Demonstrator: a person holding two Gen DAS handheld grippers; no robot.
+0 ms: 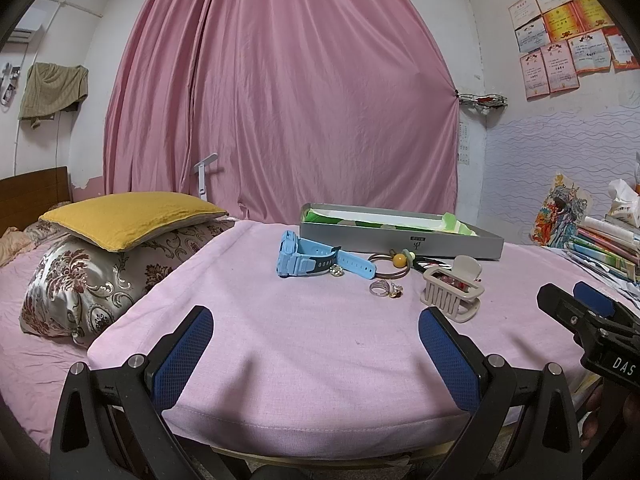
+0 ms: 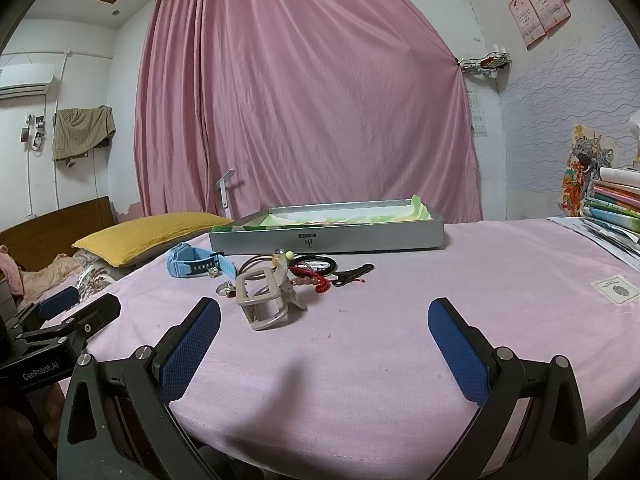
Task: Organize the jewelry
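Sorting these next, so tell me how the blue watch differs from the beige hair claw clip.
The blue watch is a soft strap lying curled on its side; the beige hair claw clip is rigid, toothed plastic. The watch sits further left, nearer the grey tray; the clip lies nearer the grippers. Both rest on the pink cloth, untouched.

Home bedroom: bed (image 1: 60,336) with yellow pillow (image 1: 132,216), pink curtain (image 1: 280,92), wall air conditioner (image 2: 24,80), stacked books (image 2: 612,204)

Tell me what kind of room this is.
Most likely a bedroom in a home: a yellow pillow lies by a wooden headboard, and a pink curtain covers the far wall.
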